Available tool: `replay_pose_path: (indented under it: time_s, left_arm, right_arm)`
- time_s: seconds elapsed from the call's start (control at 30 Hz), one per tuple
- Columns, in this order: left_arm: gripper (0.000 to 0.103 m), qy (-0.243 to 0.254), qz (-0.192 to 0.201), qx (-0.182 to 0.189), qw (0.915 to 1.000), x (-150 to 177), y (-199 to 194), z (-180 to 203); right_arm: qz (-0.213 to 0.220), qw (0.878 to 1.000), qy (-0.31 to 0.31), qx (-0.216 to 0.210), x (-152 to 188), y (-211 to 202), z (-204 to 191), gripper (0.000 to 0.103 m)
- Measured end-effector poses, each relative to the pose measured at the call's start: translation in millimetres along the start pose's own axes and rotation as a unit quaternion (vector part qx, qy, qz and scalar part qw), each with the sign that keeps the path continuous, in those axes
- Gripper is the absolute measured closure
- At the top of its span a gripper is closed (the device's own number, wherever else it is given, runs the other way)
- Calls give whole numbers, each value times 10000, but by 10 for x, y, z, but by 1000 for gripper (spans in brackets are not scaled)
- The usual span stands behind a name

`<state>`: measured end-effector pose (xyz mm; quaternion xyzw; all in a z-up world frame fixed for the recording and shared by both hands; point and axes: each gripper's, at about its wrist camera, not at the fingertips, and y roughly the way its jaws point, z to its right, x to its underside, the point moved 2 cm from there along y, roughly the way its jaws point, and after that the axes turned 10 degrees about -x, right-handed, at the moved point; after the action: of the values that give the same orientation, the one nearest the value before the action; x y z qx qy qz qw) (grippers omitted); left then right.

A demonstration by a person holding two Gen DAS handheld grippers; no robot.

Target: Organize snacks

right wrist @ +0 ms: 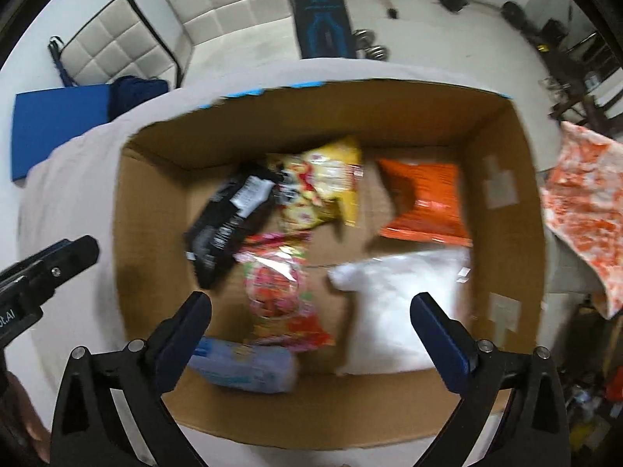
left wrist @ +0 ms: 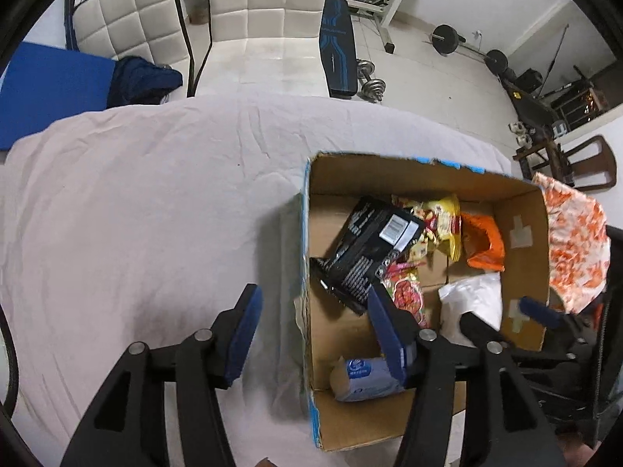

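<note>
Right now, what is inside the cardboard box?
Inside the cardboard box: black packet, yellow packet, orange packet, red-pink packet, white bag, blue-white pack. Anything beneath them is hidden.

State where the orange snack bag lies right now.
In the right wrist view, the orange snack bag lies inside the cardboard box, toward its far right corner, just beyond the white bag.

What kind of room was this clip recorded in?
Probably a spare room at home used as a gym and for storage. A weight bench, barbell plates and dumbbells sit on the tiled floor beyond the cloth-covered table with the snack box.
</note>
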<state>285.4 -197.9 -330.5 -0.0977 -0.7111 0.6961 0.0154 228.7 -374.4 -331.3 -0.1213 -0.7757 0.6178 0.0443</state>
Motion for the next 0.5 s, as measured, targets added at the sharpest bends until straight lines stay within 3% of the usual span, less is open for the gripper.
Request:
replay_pose_path:
  time_s: [0.1, 0.17, 0.23, 0.4, 0.5]
  left_arm:
    - [45, 139, 125, -30, 9998, 123, -81, 125]
    - [35, 231, 182, 16, 9996, 218, -149, 217]
    - [16, 369, 323, 1, 9988, 345, -254, 330]
    - [2, 568, 415, 40, 9975, 577, -455, 514]
    - [2, 568, 518, 186, 9969, 657, -631, 551]
  right_arm:
    - [82, 9998, -4, 180, 107, -93, 108, 0]
    - [143, 9996, -31, 261, 192, -168, 171, 0]
    - [197, 9994, -55, 277, 282, -237, 213, 0]
    - [358, 9989, 17, 285, 507, -543, 346, 0]
    - [540, 9980, 53, 310, 634, -794, 399, 0]
